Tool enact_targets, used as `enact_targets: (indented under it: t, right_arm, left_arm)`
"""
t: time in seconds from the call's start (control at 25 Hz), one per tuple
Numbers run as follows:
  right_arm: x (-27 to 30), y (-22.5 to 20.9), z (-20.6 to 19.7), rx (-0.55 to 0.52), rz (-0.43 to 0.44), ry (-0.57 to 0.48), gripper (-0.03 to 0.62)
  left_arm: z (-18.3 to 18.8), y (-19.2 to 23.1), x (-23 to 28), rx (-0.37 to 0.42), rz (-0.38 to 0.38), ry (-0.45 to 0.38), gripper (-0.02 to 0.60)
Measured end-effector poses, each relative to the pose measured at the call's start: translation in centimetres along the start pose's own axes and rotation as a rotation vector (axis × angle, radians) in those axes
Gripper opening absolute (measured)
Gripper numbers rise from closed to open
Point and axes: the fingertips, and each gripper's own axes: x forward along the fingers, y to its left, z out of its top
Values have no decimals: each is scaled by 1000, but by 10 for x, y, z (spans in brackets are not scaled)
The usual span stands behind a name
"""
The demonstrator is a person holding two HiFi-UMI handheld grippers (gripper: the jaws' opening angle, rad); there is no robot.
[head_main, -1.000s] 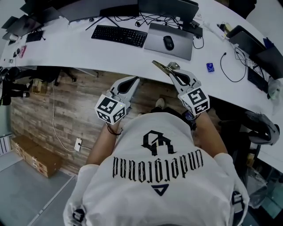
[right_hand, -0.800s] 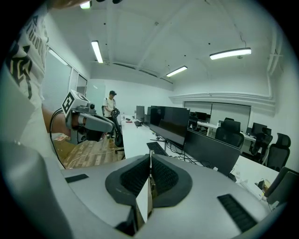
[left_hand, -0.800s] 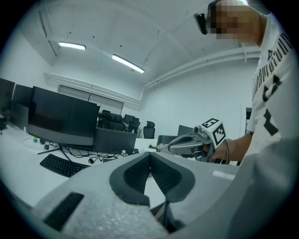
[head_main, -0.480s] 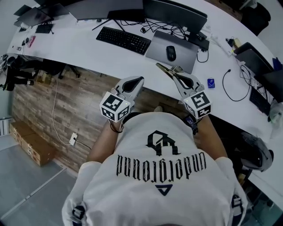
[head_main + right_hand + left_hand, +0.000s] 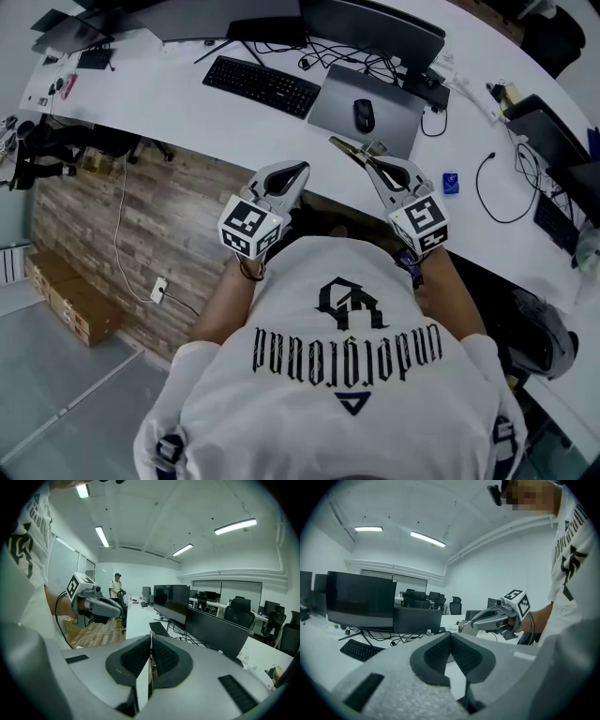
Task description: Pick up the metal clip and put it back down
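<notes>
Hold is the step in hand, as I judge it: the right tongs [image 5: 367, 159] grip the metal clip [image 5: 345, 147] in the air over the bench's [image 5: 187, 108] near edge. Next, they should lower it onto bare bench and part. The left tongs [image 5: 292, 174] are pressed together, empty. Only the right gripper view shows the clip edge-on between the pads [image 5: 165, 657]; only the head view shows its end poking out.

White desk [image 5: 169, 98] (keyboard [image 5: 262, 85], mouse mat [image 5: 330, 101])
</notes>
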Motion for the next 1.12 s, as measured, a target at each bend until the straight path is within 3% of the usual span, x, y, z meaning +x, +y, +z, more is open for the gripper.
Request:
enact_targets:
  t: [0.68,1.12]
  right_arm:
    - [65,-19,-15,58,59,66,21]
    - [113,-19,-42,117,120,130,21]
  left_arm:
    - [-17,57,30,-50,-27,76,12]
    - [-57,106,37,-127,-10,142,12]
